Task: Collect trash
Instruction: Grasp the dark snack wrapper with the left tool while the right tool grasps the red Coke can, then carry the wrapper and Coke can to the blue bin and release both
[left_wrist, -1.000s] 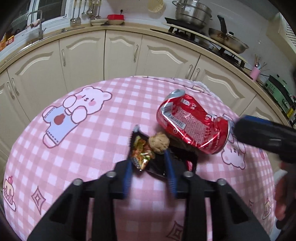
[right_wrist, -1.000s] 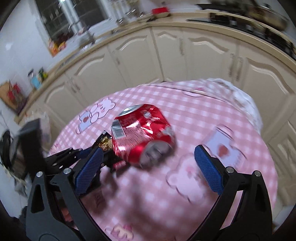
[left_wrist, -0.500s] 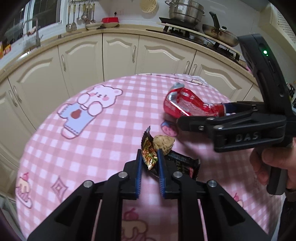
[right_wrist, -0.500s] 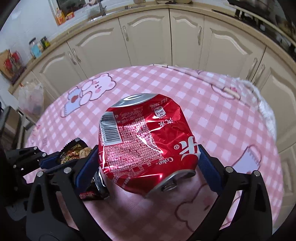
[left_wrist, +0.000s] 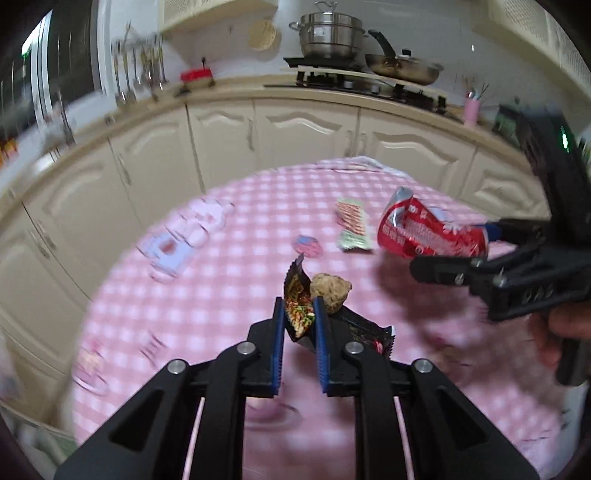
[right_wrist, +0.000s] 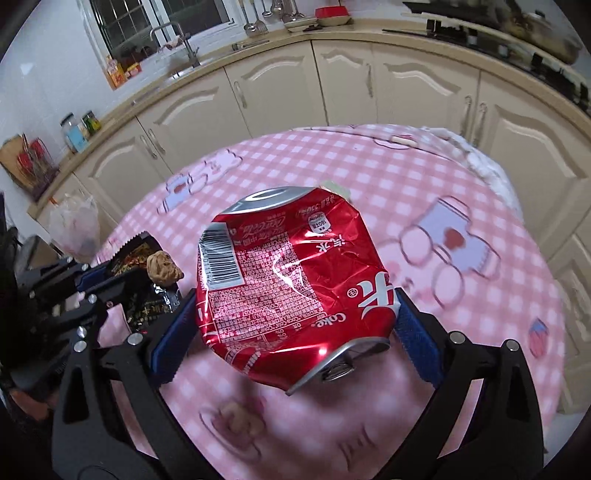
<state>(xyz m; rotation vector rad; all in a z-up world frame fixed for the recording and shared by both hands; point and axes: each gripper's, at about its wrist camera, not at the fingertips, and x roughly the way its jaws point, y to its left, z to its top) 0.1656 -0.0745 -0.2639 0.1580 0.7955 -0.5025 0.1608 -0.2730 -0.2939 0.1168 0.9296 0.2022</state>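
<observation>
A crushed red cola can (right_wrist: 288, 280) hangs just above the pink checked tablecloth (right_wrist: 424, 177), and my right gripper (right_wrist: 293, 301) is shut on its two sides. From the left wrist view the can (left_wrist: 417, 232) and right gripper (left_wrist: 454, 247) show at the right, with a hand behind them. My left gripper (left_wrist: 299, 310) is shut on a black snack wrapper (left_wrist: 295, 291) with colourful print. A brown crumpled ball (left_wrist: 330, 291) rests against the wrapper's right side. The right wrist view has the left gripper (right_wrist: 92, 277), wrapper (right_wrist: 136, 258) and ball (right_wrist: 162, 267) at the left.
A green and red wrapper (left_wrist: 352, 225) lies flat on the cloth left of the can. Cream cabinets (left_wrist: 303, 133) curve round behind the table, with a pot (left_wrist: 328, 37) and pan (left_wrist: 402, 68) on the hob. A plastic bag (right_wrist: 74, 229) hangs beyond the table's left edge.
The right gripper closed on the can and raised it, uncovering the green wrapper. The left gripper shut on the black wrapper and lifted back with it and the ball.
</observation>
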